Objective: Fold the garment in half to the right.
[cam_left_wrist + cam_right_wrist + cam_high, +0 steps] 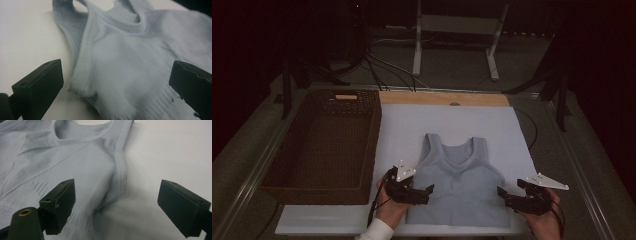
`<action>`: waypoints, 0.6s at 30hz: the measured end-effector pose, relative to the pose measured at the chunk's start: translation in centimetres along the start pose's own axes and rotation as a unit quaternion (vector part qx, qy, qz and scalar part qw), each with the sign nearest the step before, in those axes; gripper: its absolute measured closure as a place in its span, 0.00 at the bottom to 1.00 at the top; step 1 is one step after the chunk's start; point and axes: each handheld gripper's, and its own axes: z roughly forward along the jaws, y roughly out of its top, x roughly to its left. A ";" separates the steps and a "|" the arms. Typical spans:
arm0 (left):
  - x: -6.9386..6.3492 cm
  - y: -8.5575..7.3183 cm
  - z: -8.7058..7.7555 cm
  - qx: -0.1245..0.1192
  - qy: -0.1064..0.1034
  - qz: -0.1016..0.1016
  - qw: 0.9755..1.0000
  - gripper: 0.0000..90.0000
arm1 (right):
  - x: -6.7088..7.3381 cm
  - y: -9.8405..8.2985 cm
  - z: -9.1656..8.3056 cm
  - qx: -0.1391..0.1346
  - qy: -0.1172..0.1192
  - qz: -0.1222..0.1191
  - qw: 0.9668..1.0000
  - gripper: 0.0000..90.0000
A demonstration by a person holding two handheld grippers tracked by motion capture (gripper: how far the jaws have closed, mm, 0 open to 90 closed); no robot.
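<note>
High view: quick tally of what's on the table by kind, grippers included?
Tank top, pale blue: 1
Wicker basket, brown: 1
White board: 1
Hand-held gripper, black: 2, left and right, both open
Total: 5

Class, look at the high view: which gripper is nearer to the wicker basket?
Left. The left gripper sits at the vest's left edge, just right of the basket's near corner. The right gripper is at the vest's far side, with the whole vest between it and the basket.
</note>
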 end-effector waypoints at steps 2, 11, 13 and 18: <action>0.2 -0.2 0.2 0.005 0.000 -0.005 1.000 0.01 | 0.0 0.0 0.0 -0.001 -0.001 0.001 1.000 0.16; 1.0 -0.9 1.0 0.036 0.013 -0.028 0.999 0.11 | -0.1 -0.1 -0.1 -0.003 -0.009 0.001 1.000 0.17; 1.1 -0.9 1.1 0.044 0.018 -0.031 0.998 0.13 | -0.1 -0.1 -0.2 -0.003 -0.009 0.000 1.000 0.17; 1.3 -1.0 1.2 0.046 0.033 -0.031 0.998 0.20 | -0.1 -0.1 -0.2 -0.002 -0.012 -0.002 1.000 0.17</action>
